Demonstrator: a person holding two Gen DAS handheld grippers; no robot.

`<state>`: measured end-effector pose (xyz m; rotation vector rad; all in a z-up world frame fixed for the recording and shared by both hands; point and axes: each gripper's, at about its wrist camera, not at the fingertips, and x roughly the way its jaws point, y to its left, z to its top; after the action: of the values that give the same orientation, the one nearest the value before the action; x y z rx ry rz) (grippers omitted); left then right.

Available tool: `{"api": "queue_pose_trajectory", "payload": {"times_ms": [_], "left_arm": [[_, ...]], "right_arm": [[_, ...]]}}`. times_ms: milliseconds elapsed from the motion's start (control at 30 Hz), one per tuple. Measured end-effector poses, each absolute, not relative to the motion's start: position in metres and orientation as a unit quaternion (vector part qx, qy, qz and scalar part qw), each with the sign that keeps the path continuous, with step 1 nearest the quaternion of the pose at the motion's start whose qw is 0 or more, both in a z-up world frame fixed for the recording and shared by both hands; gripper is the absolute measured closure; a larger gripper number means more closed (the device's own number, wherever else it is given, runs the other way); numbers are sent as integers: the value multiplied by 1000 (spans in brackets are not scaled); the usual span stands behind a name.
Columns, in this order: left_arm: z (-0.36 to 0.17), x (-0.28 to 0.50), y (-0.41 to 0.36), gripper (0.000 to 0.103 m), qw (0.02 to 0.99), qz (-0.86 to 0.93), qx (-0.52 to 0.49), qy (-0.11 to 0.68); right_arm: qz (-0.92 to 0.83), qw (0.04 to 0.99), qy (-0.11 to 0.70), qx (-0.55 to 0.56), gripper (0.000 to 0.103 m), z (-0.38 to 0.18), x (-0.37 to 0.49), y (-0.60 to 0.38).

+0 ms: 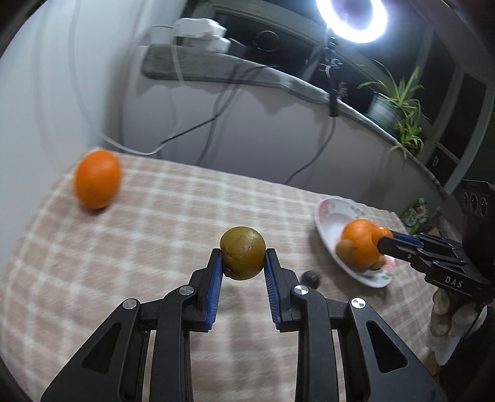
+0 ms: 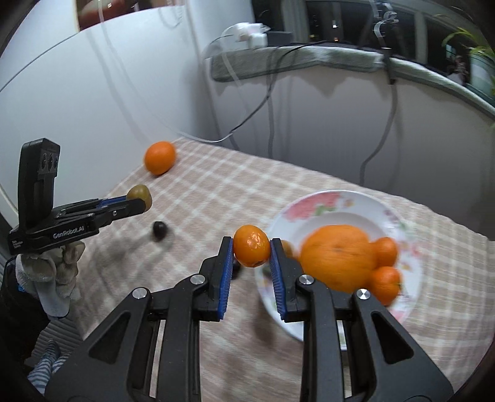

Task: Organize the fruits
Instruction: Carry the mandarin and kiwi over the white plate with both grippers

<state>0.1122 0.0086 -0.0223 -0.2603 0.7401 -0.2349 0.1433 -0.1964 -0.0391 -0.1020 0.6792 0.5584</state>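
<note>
The checked desk [image 2: 216, 191] is seen carrying a floral plate [image 2: 349, 201], on which a large orange [image 2: 337, 256] and two small ones are piled. A lone orange [image 1: 97, 179] lies far off. A greenish fruit [image 1: 243, 257], possibly a kiwi, is gripped above the desk by the left gripper [image 1: 243, 263]. A small tangerine [image 2: 251, 250] is clamped by the right gripper [image 2: 251, 256] beside the plate's rim.

Open cloth [image 1: 154, 247] between orange [image 1: 97, 179] and plate [image 1: 328, 216].

- A ring light [image 1: 355, 15] glares white at the top of the left wrist view.
- Motion blur smears the tablecloth [image 2: 216, 191] and the large orange [image 2: 337, 256].
- Fisheye edges curve and darken.
- Soft shadows lie beneath the fruit.
</note>
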Motion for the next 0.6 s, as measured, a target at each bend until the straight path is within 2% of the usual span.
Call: {"api": "queue_pose_trajectory", "payload": {"times_ms": [600], "left_arm": [[-24, 172, -88, 78, 904, -186, -85, 375]], "right_arm": [[203, 920, 334, -19, 79, -40, 199, -270]]}}
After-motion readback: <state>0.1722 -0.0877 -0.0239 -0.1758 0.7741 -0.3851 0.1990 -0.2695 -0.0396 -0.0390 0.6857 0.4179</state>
